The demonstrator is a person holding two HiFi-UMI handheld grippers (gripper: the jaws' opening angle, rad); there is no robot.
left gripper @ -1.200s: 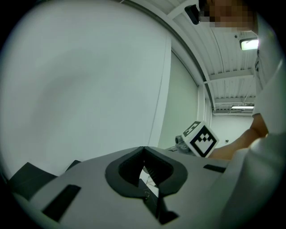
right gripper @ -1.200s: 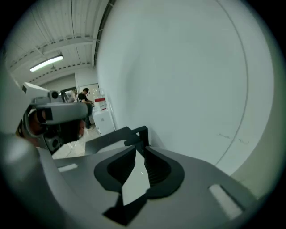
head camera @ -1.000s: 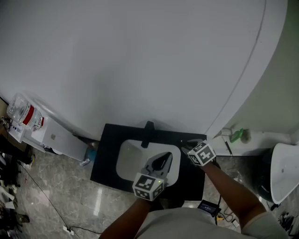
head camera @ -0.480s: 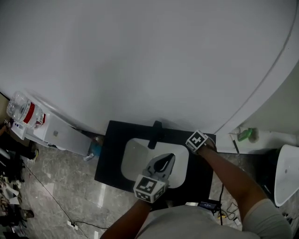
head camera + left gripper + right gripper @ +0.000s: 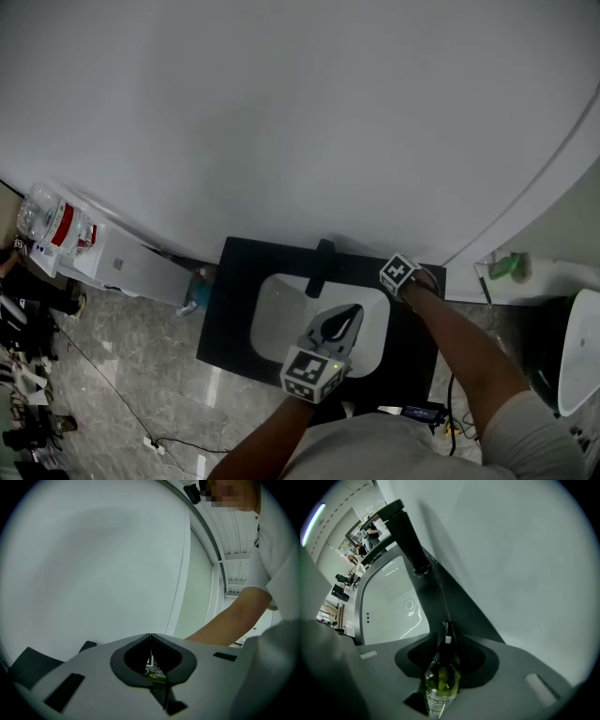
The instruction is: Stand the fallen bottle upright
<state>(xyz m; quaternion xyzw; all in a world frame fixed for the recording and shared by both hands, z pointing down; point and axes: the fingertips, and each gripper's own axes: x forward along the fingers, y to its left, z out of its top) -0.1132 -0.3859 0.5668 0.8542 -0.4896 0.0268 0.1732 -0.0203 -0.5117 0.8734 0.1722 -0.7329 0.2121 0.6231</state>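
The wall (image 5: 525, 573) crowded my right gripper (image 5: 448, 623), jaws just opening, apart around one bottle (image 5: 440, 681); room toward one sink (image 5: 393, 602); left gripper (image 5: 150, 635) closed.

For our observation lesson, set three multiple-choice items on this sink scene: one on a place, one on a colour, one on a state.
1. The tap stands: A between basin and wall; B on the floor; C at the basin's near edge.
2. The bottle has contents that look: A red; B yellow-green; C blue.
3. The left gripper has its jaws: A wide apart; B together; C round a cup.
A: the head view shows it at the basin's far rim. B: its glass shows yellow-green. B: the tips touch.
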